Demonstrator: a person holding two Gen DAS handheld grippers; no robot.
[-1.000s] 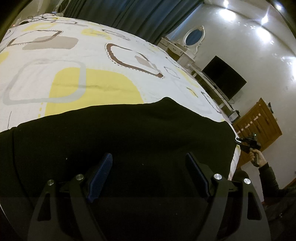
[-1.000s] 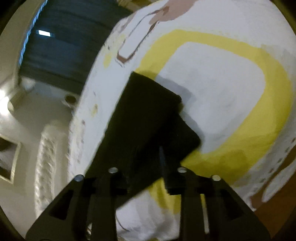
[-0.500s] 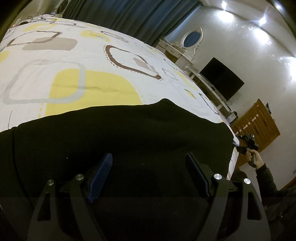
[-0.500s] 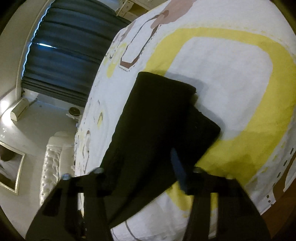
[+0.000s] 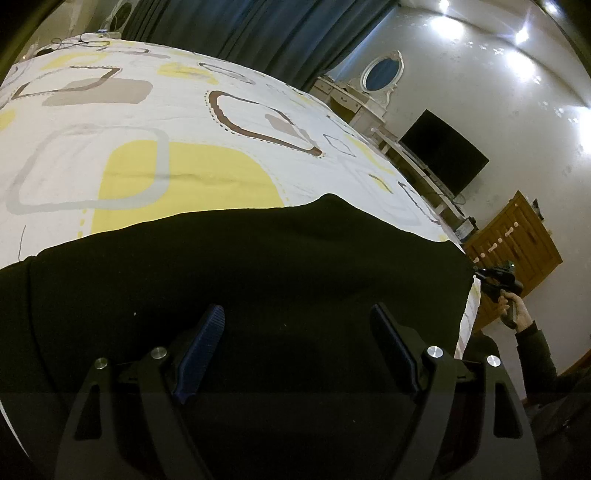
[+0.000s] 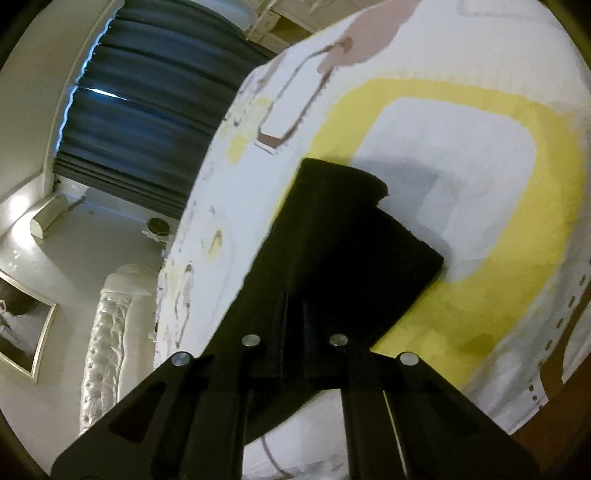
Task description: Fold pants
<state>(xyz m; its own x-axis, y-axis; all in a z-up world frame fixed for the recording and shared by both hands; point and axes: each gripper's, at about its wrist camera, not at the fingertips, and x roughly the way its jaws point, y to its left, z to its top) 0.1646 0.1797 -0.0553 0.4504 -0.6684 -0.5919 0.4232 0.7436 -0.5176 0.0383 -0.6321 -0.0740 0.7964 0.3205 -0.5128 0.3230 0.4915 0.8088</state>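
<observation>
Black pants [image 5: 258, 273] lie flat on a bed with a white, yellow and brown patterned cover [image 5: 155, 122]. My left gripper [image 5: 295, 328] is open and hovers just over the pants, near their front edge. In the right wrist view the leg ends of the pants [image 6: 351, 229] stretch away from me, one layer over the other. My right gripper [image 6: 295, 314] is shut on the near edge of the pants. The right gripper also shows in the left wrist view [image 5: 496, 280] at the pants' far right end.
Dark curtains [image 5: 258, 33] hang behind the bed. A white dressing table with an oval mirror [image 5: 380, 70], a black TV [image 5: 443, 151] and a wooden cabinet [image 5: 517, 236] stand along the right wall. A white tufted sofa [image 6: 110, 332] stands beside the bed.
My right gripper was open half a second ago and has closed on the pants' edge. My left gripper has not moved and stays open.
</observation>
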